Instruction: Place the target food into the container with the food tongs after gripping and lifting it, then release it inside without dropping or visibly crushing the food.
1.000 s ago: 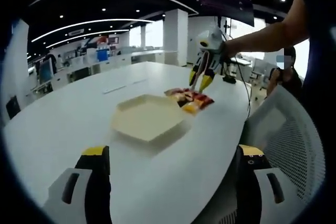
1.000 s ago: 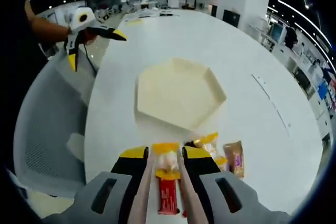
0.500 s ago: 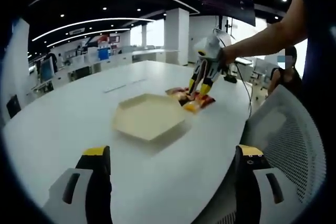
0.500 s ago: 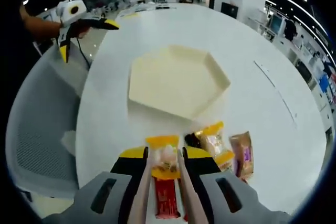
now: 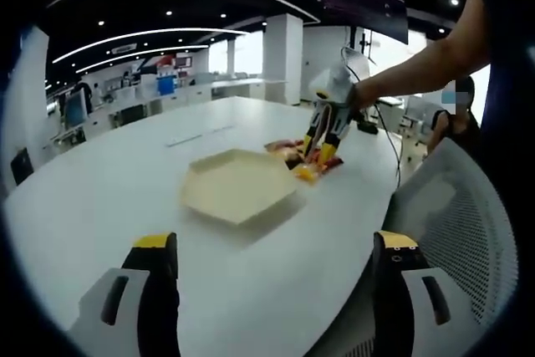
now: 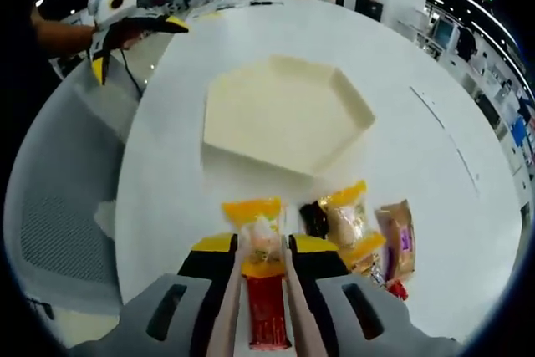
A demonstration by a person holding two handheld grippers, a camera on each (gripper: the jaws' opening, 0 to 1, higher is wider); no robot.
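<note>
The snack packet (image 6: 256, 236), clear with orange ends, sits between the jaws of your right gripper (image 6: 259, 250) in the right gripper view; the jaws stand close on either side of it and appear to clamp it, though whether it has left the white table (image 6: 418, 173) you cannot tell from here. Below it, between the same jaws, lies a red wrapper (image 6: 267, 319). Just beside the jaws to the right are a dark packet (image 6: 313, 219), a second orange-ended packet (image 6: 349, 223) and a brown packet (image 6: 397, 240), close together on the table. The cream hexagonal tray (image 6: 284, 114) lies beyond the packets, apart from them, with nothing in it.

Your left gripper (image 5: 272, 248) rises from the bottom of the left gripper view with its jaws spread wide apart and nothing between them, above the table edge. In that view your right gripper (image 5: 322, 135) reaches down into the pile of packets (image 5: 305, 156) just beside the tray (image 5: 238, 186), and a grey mesh chair (image 5: 456, 223) stands at the table's edge.
</note>
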